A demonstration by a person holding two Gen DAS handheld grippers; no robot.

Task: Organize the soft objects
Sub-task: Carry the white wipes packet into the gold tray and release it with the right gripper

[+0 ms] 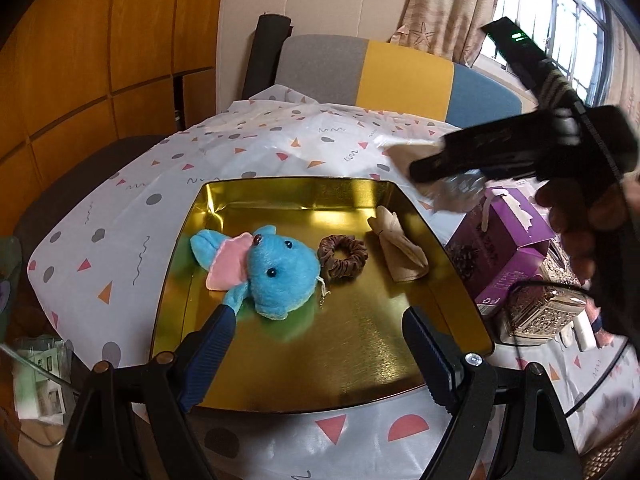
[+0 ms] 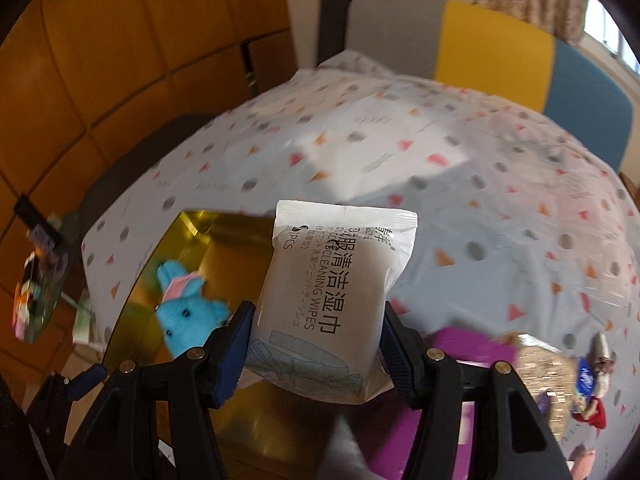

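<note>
Left gripper [image 1: 316, 344] hovered with fingers spread and empty over the near part of the gold tray [image 1: 400, 360], where the blue plush elephant [image 1: 276, 272], brown scrunchie [image 1: 343, 256] and beige cloth [image 1: 398, 248] already lay. Right gripper [image 2: 316, 344] clamped the wet-wipes pack [image 2: 328, 292], long axis running away from its fingers. Pack sat above the tray's right edge, tray interior down-left of it, so right hand looked nearer for the drop.
</note>
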